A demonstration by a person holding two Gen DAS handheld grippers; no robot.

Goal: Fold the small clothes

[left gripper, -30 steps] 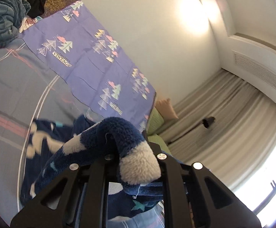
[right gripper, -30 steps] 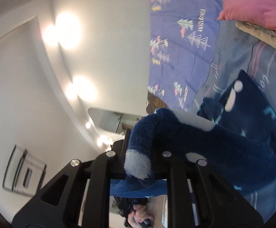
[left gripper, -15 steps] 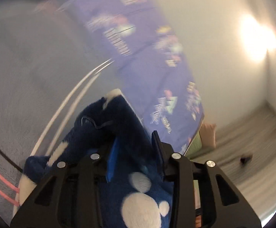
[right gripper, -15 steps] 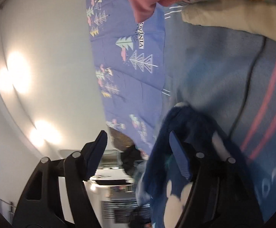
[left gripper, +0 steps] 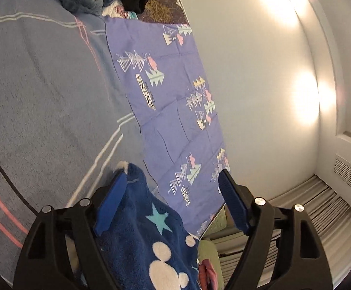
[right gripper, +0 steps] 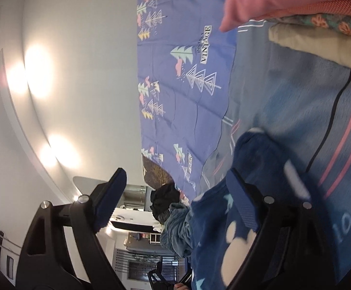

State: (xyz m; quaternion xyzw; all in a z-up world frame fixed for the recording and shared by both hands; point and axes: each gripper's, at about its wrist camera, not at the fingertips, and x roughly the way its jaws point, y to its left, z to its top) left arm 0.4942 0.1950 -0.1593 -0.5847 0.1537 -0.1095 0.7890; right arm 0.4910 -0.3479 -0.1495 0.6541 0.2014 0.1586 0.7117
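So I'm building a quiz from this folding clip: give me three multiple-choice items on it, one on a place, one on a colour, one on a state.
1. Where does the purple printed sheet lie?
A. Along the white wall
B. On the floor
C. Over a chair

2. What colour is the fleece garment under the left gripper?
A. Red with stripes
B. Dark blue with white spots and a pale blue star
C. Plain green

3. How do the right gripper's jaws stand?
A. Clamped on a pillow
C. Shut on nothing
B. Apart, opening, gripping nothing

Answers:
1 A, its far edge runs along the wall.
2 B, the star and spots show on blue fleece.
3 B, the pads stand wide apart.
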